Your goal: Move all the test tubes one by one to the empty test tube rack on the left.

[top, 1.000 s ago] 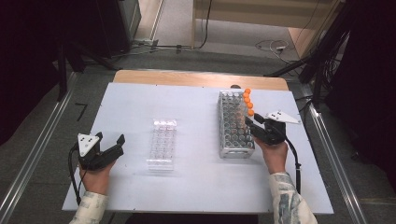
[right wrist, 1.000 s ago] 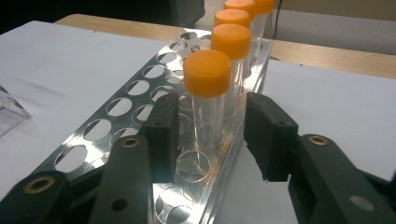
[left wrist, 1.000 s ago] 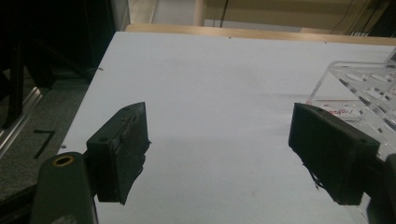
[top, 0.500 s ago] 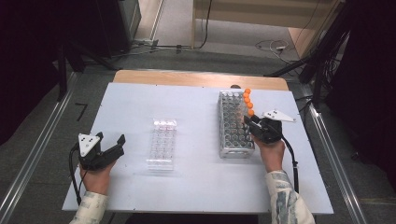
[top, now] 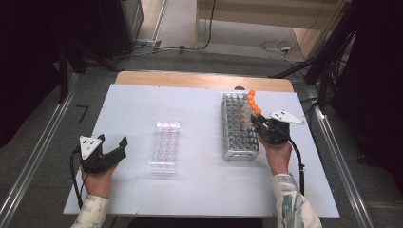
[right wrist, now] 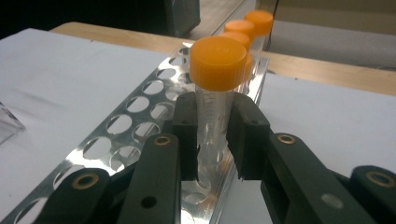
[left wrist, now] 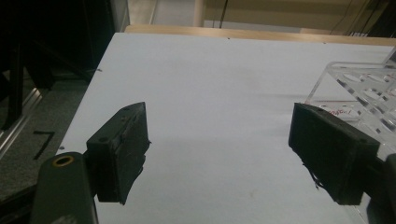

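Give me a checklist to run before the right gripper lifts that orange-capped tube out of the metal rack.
1. Right gripper shut on the nearest orange-capped tube, below its cap: ok.
2. Tube upright in the metal rack: ok.
3. Space above the cap free: ok.
4. Neighbouring capped tubes apart from the jaws: ok.
5. Left gripper open, away from the rack: ok.
6. Clear plastic rack has free holes: cannot tell.
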`<act>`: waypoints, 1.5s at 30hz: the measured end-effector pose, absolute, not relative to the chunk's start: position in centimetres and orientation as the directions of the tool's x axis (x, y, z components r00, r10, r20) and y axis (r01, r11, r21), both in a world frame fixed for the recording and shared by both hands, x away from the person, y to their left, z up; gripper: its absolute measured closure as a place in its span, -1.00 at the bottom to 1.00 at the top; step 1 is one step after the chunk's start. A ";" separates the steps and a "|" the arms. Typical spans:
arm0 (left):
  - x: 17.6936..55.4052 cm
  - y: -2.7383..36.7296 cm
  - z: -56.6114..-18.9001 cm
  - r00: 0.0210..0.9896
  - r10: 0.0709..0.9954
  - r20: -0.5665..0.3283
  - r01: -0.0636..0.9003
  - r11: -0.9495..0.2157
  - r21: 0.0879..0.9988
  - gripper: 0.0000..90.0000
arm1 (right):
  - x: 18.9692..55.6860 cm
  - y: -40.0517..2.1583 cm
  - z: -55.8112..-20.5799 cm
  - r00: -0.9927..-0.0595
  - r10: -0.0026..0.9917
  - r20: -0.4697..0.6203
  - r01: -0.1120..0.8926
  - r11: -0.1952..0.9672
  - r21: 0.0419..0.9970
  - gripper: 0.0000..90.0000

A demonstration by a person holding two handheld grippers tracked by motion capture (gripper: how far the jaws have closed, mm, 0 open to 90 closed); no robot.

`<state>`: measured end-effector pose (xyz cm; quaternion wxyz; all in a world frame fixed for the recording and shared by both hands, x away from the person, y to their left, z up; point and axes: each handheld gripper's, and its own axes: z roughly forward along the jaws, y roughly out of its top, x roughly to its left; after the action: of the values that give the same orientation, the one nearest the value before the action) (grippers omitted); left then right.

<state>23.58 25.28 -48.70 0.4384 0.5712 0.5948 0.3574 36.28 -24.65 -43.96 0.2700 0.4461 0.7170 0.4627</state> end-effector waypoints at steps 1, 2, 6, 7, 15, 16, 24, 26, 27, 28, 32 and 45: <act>23.6 25.3 -48.7 0.036 0.993 -0.114 0.365 0.093 0.926 -0.55 | 36.2 -24.7 -43.8 -0.453 0.891 0.025 0.382 0.168 0.909 0.60; 23.6 25.3 -48.7 0.035 0.993 -0.114 0.365 0.094 0.926 -0.55 | 36.1 -24.7 -43.5 -0.450 0.893 0.026 0.376 0.163 0.912 0.60; 23.5 25.3 -48.7 0.035 0.993 -0.115 0.366 0.095 0.926 -0.55 | 35.9 -24.7 -43.0 -0.444 0.896 0.020 0.359 0.157 0.920 0.60; 23.5 25.3 -48.7 0.035 0.993 -0.115 0.366 0.095 0.926 -0.55 | 35.9 -24.6 -42.9 -0.442 0.897 0.023 0.358 0.153 0.921 0.60; 23.6 25.3 -48.7 0.038 0.993 -0.112 0.367 0.090 0.926 -0.55 | 35.2 -24.9 -41.9 -0.438 0.899 0.023 0.318 0.131 0.939 0.61; 23.6 25.2 -48.7 0.041 0.993 -0.114 0.368 0.091 0.925 -0.55 | 35.1 -25.0 -41.7 -0.438 0.898 0.027 0.314 0.125 0.941 0.61; 23.5 24.9 -48.3 0.048 0.992 -0.121 0.356 0.096 0.929 -0.55 | 33.9 -25.1 -40.5 -0.464 0.885 0.030 0.283 0.117 0.952 0.61; 23.3 24.7 -47.7 0.060 0.989 -0.132 0.339 0.104 0.935 -0.55 | 33.5 -24.9 -40.2 -0.477 0.878 0.029 0.280 0.121 0.952 0.61; 23.3 24.5 -47.4 0.068 0.989 -0.129 0.332 0.100 0.938 -0.55 | 33.4 -24.8 -40.1 -0.483 0.875 0.027 0.277 0.124 0.953 0.61; 23.2 24.2 -47.2 0.073 0.989 -0.130 0.327 0.099 0.940 -0.55 | 33.3 -24.7 -40.0 -0.488 0.872 0.028 0.275 0.123 0.953 0.61; 23.1 23.4 -46.9 0.094 0.987 -0.132 0.329 0.095 0.939 -0.55 | 32.6 -24.2 -39.8 -0.509 0.860 0.034 0.268 0.121 0.956 0.61; 22.6 20.1 -44.6 0.243 0.966 -0.091 0.351 0.000 0.937 -0.56 | 30.6 -20.2 -40.0 -0.614 0.789 0.026 0.261 0.172 0.950 0.61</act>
<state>22.58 20.05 -44.55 0.4757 0.6288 0.5233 0.3232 30.63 -20.21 -40.00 0.2486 0.3626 0.7239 0.5317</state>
